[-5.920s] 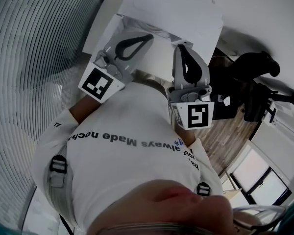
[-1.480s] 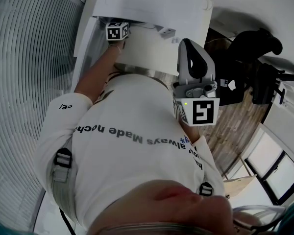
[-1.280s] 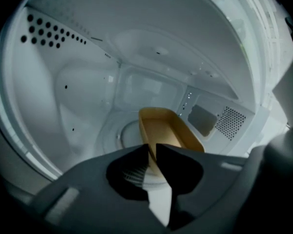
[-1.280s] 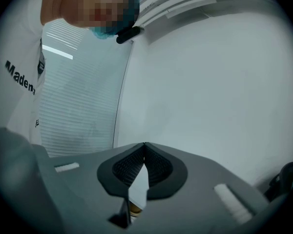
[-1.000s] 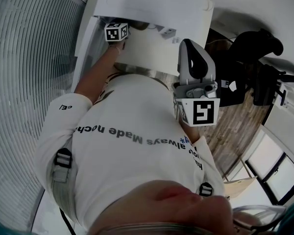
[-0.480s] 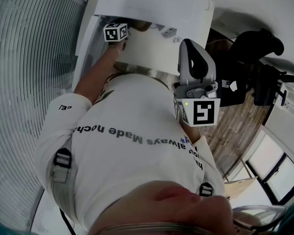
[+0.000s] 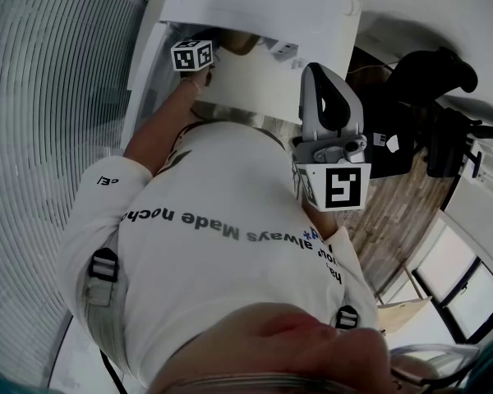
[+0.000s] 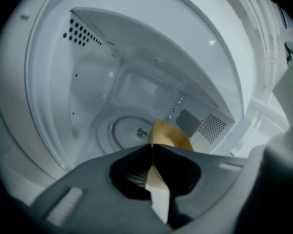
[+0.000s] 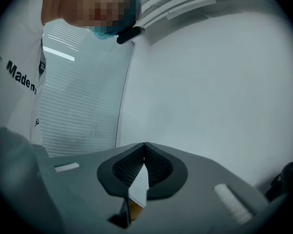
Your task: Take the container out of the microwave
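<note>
A tan container [image 8: 170, 136] hangs just above the glass turntable [image 8: 129, 129] inside the white microwave [image 7: 255, 6]. My left gripper [image 8: 151, 148] is shut on its near rim, and the rest of the container shows past the jaw tips. In the head view the left gripper's marker cube [image 7: 191, 56] sits at the microwave's opening, with a tan edge of the container [image 7: 237, 44] beside it. My right gripper [image 9: 144, 145] is shut with nothing in it, held in front of my chest [image 7: 315, 74] and facing a plain white wall.
The microwave's cavity has perforated vents [image 8: 80, 33] on its walls. A white panel [image 7: 246, 89] lies below the opening. A ribbed blind [image 7: 57, 97] fills the left. Dark equipment [image 7: 427, 80] stands at the right above a wooden floor [image 7: 386, 220].
The left gripper's cube has shifted slightly left and down at the microwave's mouth, and more of the tan container shows beside it. The right gripper has not moved.
</note>
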Tool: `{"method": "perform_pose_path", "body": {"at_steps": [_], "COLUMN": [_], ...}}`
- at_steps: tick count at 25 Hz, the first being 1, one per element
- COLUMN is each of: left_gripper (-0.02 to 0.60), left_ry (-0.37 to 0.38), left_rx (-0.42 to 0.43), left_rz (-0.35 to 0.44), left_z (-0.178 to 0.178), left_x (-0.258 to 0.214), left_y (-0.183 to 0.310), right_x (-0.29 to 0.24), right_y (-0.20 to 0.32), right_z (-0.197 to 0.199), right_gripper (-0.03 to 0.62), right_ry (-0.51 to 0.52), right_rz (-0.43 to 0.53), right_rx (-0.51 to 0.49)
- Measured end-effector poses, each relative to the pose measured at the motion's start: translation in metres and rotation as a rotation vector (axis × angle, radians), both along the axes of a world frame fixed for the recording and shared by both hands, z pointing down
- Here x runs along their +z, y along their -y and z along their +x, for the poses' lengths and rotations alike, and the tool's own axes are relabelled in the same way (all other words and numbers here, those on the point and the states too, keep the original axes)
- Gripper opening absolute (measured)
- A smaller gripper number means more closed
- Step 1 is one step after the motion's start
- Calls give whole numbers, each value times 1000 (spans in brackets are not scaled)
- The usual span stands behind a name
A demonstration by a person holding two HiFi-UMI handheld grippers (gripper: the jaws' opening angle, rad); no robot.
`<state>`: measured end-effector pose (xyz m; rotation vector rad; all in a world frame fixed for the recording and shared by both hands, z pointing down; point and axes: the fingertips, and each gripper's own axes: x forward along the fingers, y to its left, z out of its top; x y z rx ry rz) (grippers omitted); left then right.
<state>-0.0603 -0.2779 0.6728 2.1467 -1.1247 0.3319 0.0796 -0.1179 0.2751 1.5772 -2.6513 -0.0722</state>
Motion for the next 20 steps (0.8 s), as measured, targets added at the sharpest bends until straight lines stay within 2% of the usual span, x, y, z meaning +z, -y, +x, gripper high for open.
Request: {"method": "perform_pose_path", "body": {"at_steps": [11,20], "left_gripper": [18,17], "left_ry": [-62,-67], "left_rx": [19,47], "left_rz": [1,-13], "left_z": [2,7], "left_x": [-7,-1], "left_y": [-17,-35], "right_x": [-2,-2], "right_y": [-11,-21], "right_z": [-2,0], "right_gripper": [2,2], "right_ry": [0,5], "right_rz": [1,5], "right_rx": [-3,0]}}
